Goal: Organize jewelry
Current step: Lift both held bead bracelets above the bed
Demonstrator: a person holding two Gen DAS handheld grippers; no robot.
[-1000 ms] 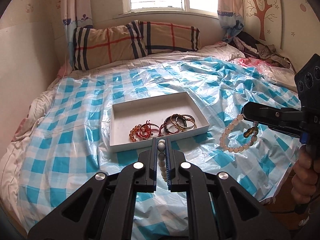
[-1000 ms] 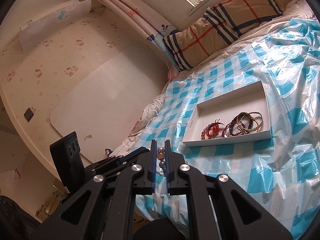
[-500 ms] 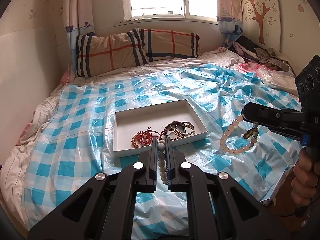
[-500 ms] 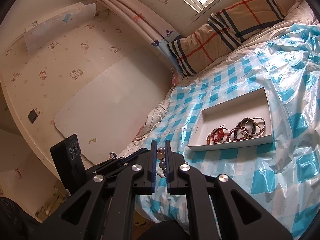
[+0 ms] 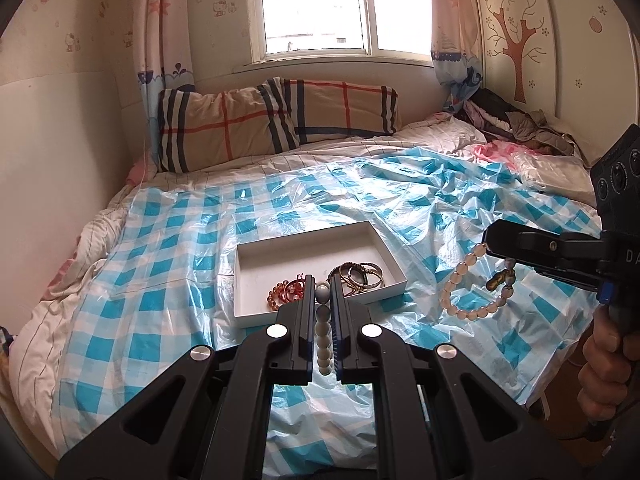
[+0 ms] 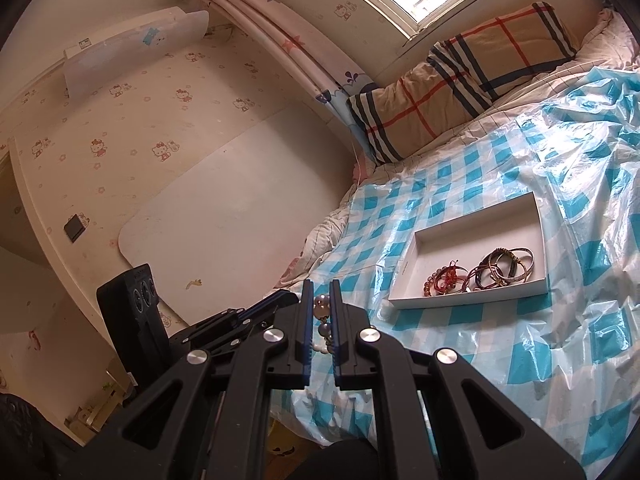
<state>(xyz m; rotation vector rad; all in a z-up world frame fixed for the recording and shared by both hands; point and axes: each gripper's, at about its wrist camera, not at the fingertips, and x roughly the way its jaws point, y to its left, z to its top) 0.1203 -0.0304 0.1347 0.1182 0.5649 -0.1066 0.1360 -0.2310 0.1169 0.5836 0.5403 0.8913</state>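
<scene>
My left gripper point(image 5: 322, 280) is shut on a strand of cream beads point(image 5: 323, 340) topped by a grey bead, held above the bed's near edge. To its right, my right gripper point(image 5: 490, 240) is shut on a pale pink bead bracelet point(image 5: 466, 312) with a gold charm, which dangles over the blue checked sheet. In the right wrist view the right gripper point(image 6: 321, 284) pinches its beads point(image 6: 322, 308), with the left gripper point(image 6: 280, 298) just beyond to the left. A white tray point(image 5: 316, 240) on the bed holds a red bead bracelet point(image 5: 286, 294) and several bangles point(image 5: 360, 280).
A blue-and-white checked plastic sheet point(image 5: 168, 280) covers the bed. Plaid pillows point(image 5: 276, 120) lie under the window, and a clothes pile point(image 5: 516, 124) sits at the far right. A wall point(image 6: 200, 200) runs along the bed's left side. A hand point(image 5: 608, 368) grips the right handle.
Both grippers have risen a little away from the bed, so the tray sits lower and smaller in both views. Each keeps its hold on its beads.
</scene>
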